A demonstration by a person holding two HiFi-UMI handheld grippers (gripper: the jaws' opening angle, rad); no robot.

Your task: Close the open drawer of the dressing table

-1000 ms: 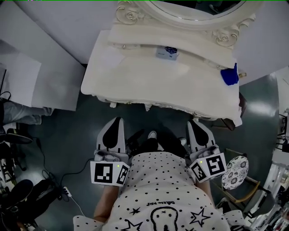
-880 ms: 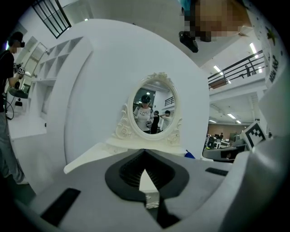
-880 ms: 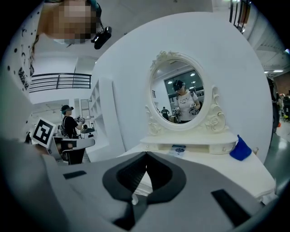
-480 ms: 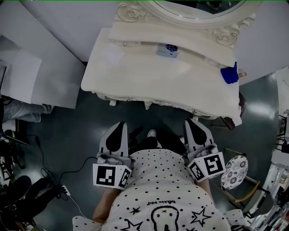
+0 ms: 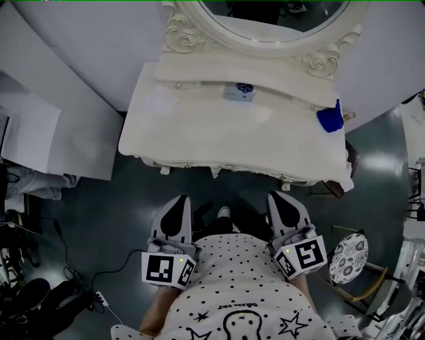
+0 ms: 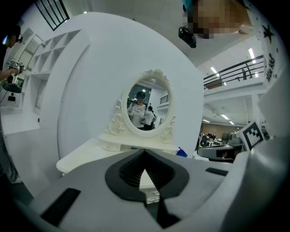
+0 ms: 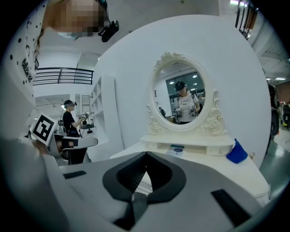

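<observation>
The white dressing table (image 5: 199,126) stands against the wall with its oval mirror (image 5: 272,16) at the back. In the head view no drawer sticks out past its carved front edge (image 5: 219,167). My left gripper (image 5: 178,199) and right gripper (image 5: 277,196) hang side by side in front of my body, a short way back from the table front and touching nothing. Both point at the table. The left gripper (image 6: 145,152) has its jaws together with nothing between them. So does the right gripper (image 7: 146,155).
A blue object (image 5: 329,118) and a small printed box (image 5: 239,91) lie on the tabletop near the mirror base. A stool with a patterned seat (image 5: 346,255) stands at the right. White panels (image 5: 40,133) lean at the left, with cables (image 5: 80,265) on the dark floor.
In the head view both grippers sit a little lower, farther from the table front. Their jaws stay together.
</observation>
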